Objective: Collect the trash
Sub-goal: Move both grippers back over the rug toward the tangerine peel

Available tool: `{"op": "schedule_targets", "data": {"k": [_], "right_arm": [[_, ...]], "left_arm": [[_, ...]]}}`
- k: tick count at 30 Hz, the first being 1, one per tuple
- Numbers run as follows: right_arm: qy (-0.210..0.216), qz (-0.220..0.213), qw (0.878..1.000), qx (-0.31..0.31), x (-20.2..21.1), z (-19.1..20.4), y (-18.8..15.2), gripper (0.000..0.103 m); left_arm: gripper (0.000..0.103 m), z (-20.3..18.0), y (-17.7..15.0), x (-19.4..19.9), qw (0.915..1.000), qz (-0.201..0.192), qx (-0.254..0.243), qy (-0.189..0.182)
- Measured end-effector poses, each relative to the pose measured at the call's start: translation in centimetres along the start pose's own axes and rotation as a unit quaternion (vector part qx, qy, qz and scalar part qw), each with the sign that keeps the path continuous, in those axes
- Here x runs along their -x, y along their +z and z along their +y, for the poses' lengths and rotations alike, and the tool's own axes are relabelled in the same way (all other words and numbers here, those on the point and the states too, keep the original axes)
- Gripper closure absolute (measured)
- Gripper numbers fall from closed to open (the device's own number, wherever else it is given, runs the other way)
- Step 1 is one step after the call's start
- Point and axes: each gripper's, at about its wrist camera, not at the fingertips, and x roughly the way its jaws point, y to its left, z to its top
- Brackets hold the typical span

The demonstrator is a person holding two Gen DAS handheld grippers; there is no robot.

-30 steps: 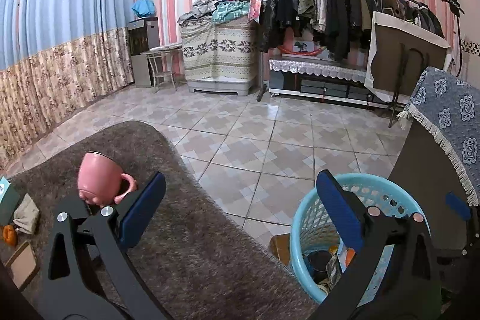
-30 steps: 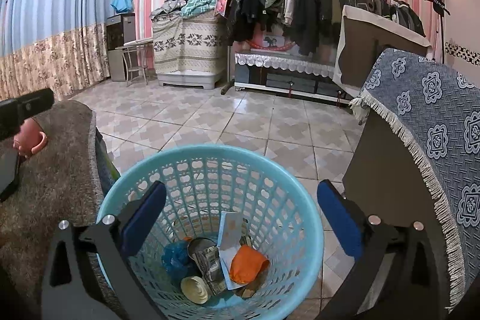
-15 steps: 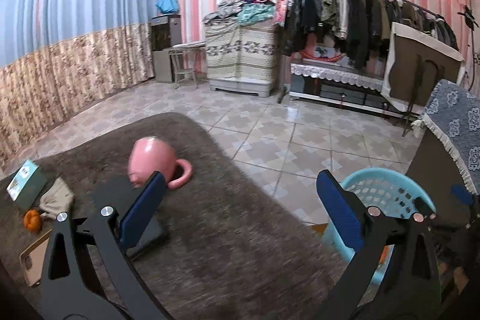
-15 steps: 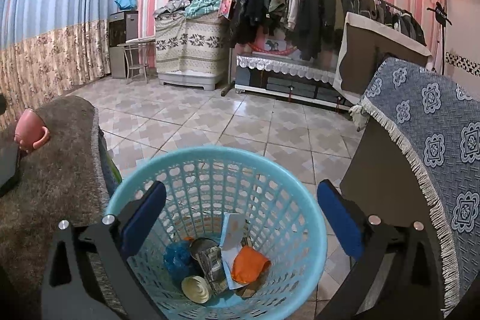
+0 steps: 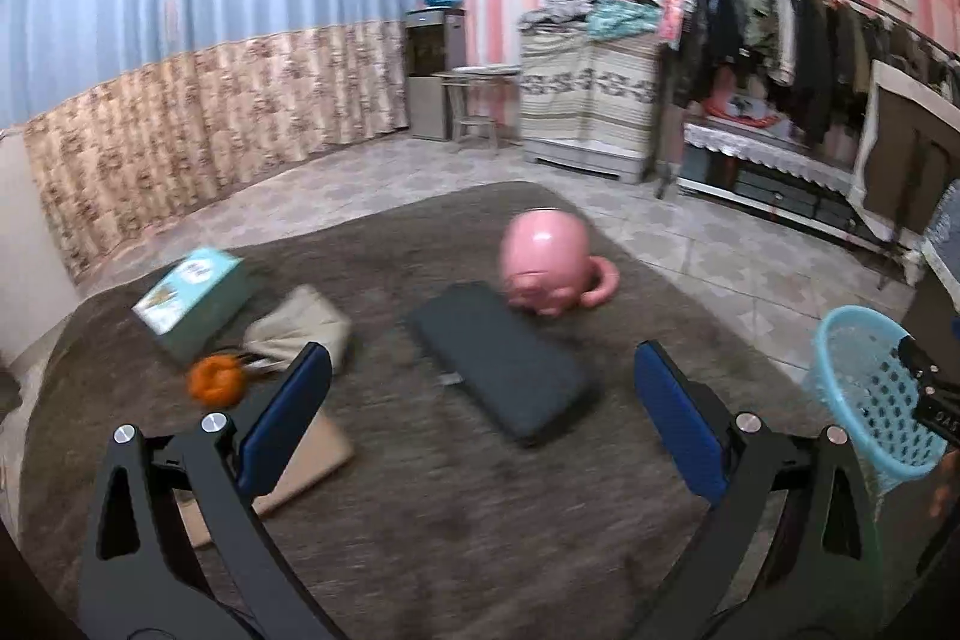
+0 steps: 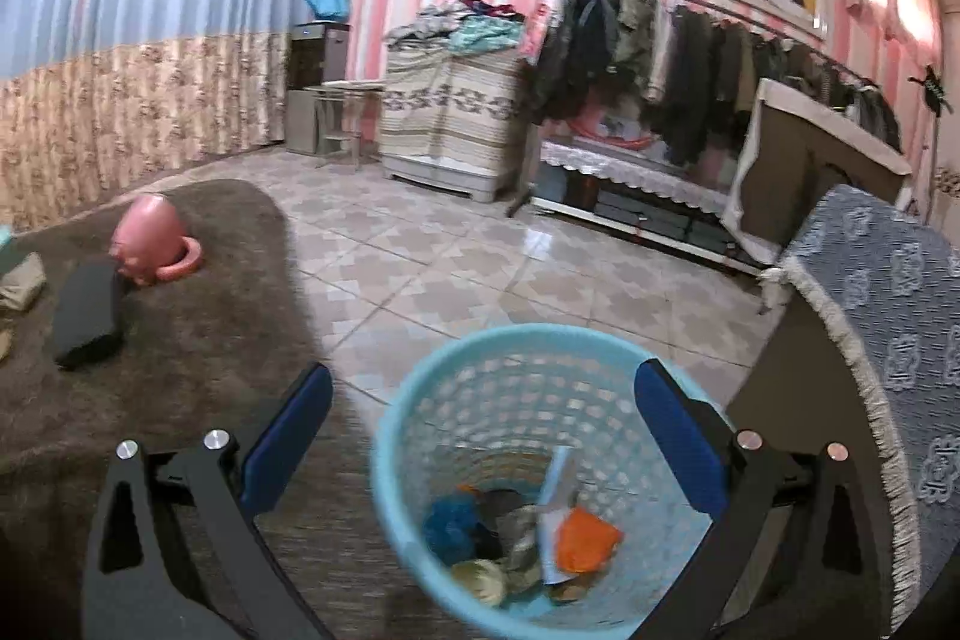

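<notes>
A light blue perforated bin [image 6: 540, 484] holds several pieces of trash, among them an orange wad [image 6: 585, 544] and a white paper. My right gripper [image 6: 483, 436] is open and empty, above the bin's mouth. The bin also shows in the left wrist view [image 5: 870, 394] at the right, off the table's edge. My left gripper [image 5: 480, 412] is open and empty above the brown carpeted table [image 5: 420, 520]. On the table lie an orange scrap [image 5: 216, 379], a crumpled beige wad [image 5: 300, 325] and a teal box [image 5: 189, 292].
A pink mug [image 5: 549, 259] lies overturned beside a black flat case [image 5: 501, 376]. A brown card [image 5: 300, 466] lies under my left finger. A cabinet with a blue patterned cloth [image 6: 888, 316] stands right of the bin. Tiled floor and a clothes rack [image 6: 690, 40] lie beyond.
My left gripper has swung left from the bin toward the table's middle, bringing the scrap, wad and box into view. My right gripper has drawn back a little from the bin.
</notes>
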Motion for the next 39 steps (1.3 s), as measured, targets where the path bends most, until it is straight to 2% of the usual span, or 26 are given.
{"op": "schedule_targets", "data": {"k": [6,9,15,22,26,29,33,36,39], "right_arm": [[0.050,-0.003,0.999,0.001,1.1,3.5,0.4,0.004],[0.054,0.001,0.998,0.016,1.4,5.5,0.5,0.004],[0.069,0.010,0.996,0.052,1.8,9.0,0.6,0.004],[0.124,0.017,0.991,0.040,2.0,12.2,1.7,0.004],[0.122,0.017,0.991,0.050,1.7,14.8,1.9,0.004],[0.129,0.029,0.990,0.057,1.1,16.8,1.9,0.004],[0.130,0.037,0.988,0.068,0.4,19.1,1.9,0.004],[0.150,0.058,0.985,0.070,-0.6,20.6,1.8,0.004],[0.180,0.071,0.979,0.067,-1.5,21.9,1.7,0.004]], "left_arm": [[0.006,6.3,-0.8,1.3,0.9988,-0.009,0.035,0.032],[0.006,9.2,-1.3,1.8,0.9977,-0.009,0.039,0.054],[0.006,13.4,-2.5,2.3,0.9944,-0.003,0.052,0.092],[0.006,18.0,-4.8,1.9,0.9897,0.021,0.072,0.122],[0.006,20.2,-6.4,0.4,0.9878,0.056,0.080,0.122],[0.006,21.2,-7.0,-1.0,0.9865,0.068,0.081,0.125],[0.006,21.0,-6.1,-3.0,0.9889,0.073,0.062,0.113],[0.006,20.0,-4.6,-5.2,0.9913,0.075,0.040,0.100],[0.006,19.4,-3.7,-7.3,0.9917,0.088,0.039,0.085]]}}
